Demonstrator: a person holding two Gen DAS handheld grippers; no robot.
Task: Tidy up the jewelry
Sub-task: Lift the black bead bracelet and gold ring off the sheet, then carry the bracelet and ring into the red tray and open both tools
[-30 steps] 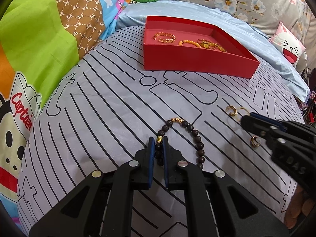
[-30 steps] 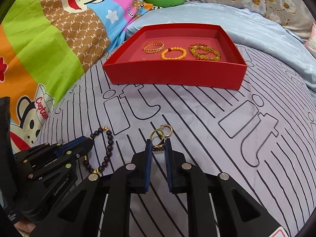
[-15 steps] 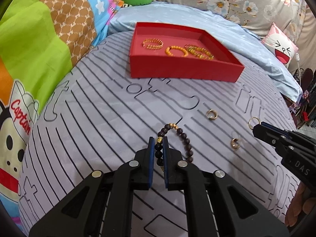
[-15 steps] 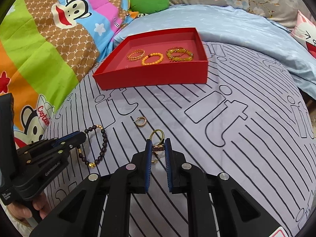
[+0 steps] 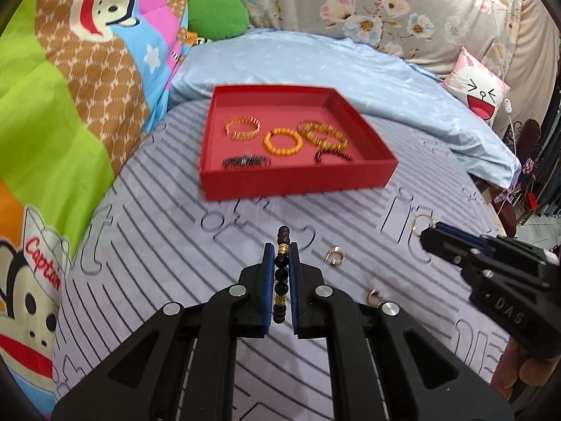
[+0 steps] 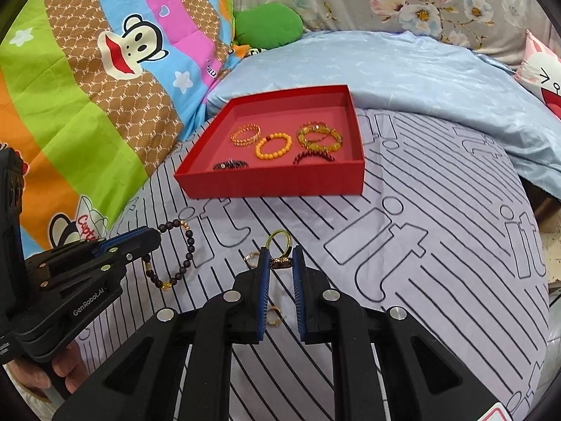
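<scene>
My left gripper is shut on a dark bead bracelet and holds it lifted above the bed; in the right wrist view the bracelet hangs from that gripper. My right gripper is shut on a gold ring; it also shows in the left wrist view with the ring. A red tray ahead holds several bracelets; it also shows in the right wrist view. Two gold earrings lie on the sheet.
The striped grey sheet covers the bed. A colourful monkey quilt rises on the left. A blue blanket and a green pillow lie behind the tray. The bed's edge drops at the right.
Both grippers have risen off the sheet with their pieces and the view now looks down into the tray. The bracelet now hangs free from my left gripper.
</scene>
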